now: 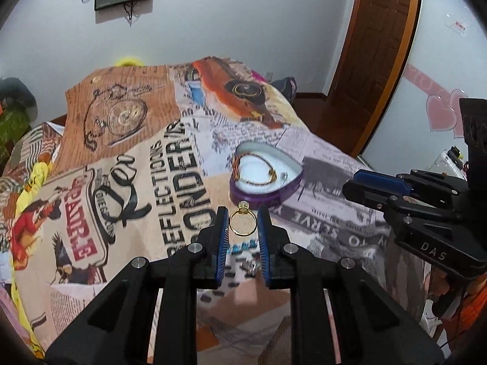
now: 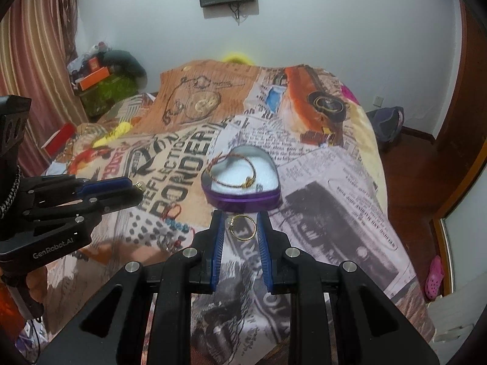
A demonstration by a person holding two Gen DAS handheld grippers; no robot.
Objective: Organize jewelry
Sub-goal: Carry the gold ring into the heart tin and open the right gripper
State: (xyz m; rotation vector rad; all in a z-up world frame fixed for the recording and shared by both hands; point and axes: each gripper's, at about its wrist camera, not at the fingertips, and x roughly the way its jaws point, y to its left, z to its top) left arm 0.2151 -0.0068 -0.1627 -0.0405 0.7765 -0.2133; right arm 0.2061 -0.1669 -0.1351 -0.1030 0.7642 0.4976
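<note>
A purple heart-shaped tin (image 1: pixel 261 196) (image 2: pixel 243 200) with a white lining lies on the printed bedspread and holds a thin red-and-gold bracelet (image 2: pixel 236 172). My left gripper (image 1: pixel 242 223) is shut on a gold ring with a pale stone (image 1: pixel 242 222), held just short of the tin. My right gripper (image 2: pixel 241 226) is shut on a second gold ring (image 2: pixel 242 227), also just in front of the tin. A beaded blue piece (image 1: pixel 242 247) (image 2: pixel 176 225) and a small silver piece (image 1: pixel 251 266) lie on the bedspread below the left gripper.
The bedspread (image 2: pixel 319 182) covers a bed that drops off at the right to a wooden floor (image 2: pixel 408 188). Clutter and a green box (image 2: pixel 103 91) stand at the far left by a curtain. A wooden door (image 1: pixel 374 45) is at the right.
</note>
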